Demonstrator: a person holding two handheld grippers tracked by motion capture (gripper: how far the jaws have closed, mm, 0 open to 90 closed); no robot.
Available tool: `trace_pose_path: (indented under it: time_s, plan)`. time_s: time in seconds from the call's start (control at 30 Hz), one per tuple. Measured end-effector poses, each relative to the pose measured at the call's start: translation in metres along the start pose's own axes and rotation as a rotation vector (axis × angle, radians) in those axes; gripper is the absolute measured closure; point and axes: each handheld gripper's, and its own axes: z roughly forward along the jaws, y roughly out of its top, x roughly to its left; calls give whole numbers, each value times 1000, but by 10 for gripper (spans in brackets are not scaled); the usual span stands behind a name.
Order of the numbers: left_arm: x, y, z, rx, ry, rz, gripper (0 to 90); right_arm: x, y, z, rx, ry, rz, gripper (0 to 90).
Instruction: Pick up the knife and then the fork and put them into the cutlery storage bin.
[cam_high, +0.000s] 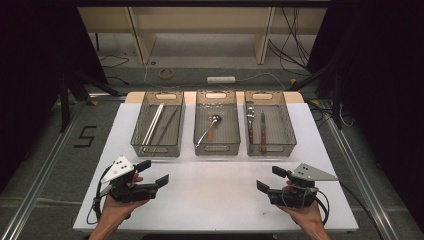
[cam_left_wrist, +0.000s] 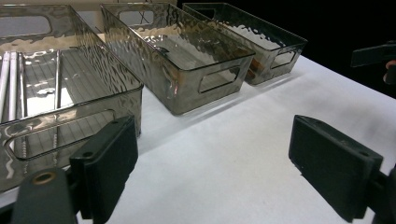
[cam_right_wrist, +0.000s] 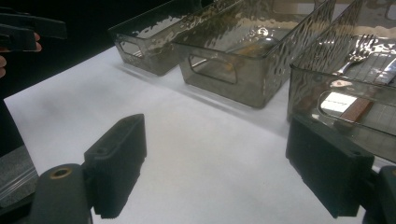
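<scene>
1. Bench (cam_high: 215, 200): white top, near half bare, both hands in from 6 o'clock.
2. Three smoked clear bins sit in a row across the far half, just beside each other, not touching.
3. Left bin (cam_high: 159, 124) at 11 o'clock: long thin rods lying lengthwise, pale ones on its left side, a darker one to their right. In the left gripper view the same bin (cam_left_wrist: 70, 93) is nearest, with the rods showing through its wall.
4. Middle bin (cam_high: 216, 122) at 12 o'clock: spoon (cam_high: 210, 126) lying diagonally, bowl at the far end; a brownish piece beside it, too small to identify.
5. Right bin (cam_high: 269, 124) at 1 o'clock: two wood-handled utensils side by side, handles toward the near end. Fork (cam_right_wrist: 357, 51) tines are clear in the right gripper view; the second (cam_high: 263, 129) is probably a knife, the view being soft.
6. Left gripper (cam_high: 152, 175) at 7 o'clock: held low over the bench, jaws spread wide, nothing between them, pointed toward 2 o'clock. Near the left bin's near end, apart from it.
7. Right gripper (cam_high: 270, 181) at 5 o'clock: jaws spread wide, empty, pointed toward 10 o'clock. Near the right bin's near end, no contact.
8. The grippers are well apart, with bare bench between them.
</scene>
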Motion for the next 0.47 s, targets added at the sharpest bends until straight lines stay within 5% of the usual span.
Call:
trace_pose_path:
  time_s: [0.47]
  plan:
    - [0,0,0,1,0,-2,152,0,1,-1,3,-4,-4,215]
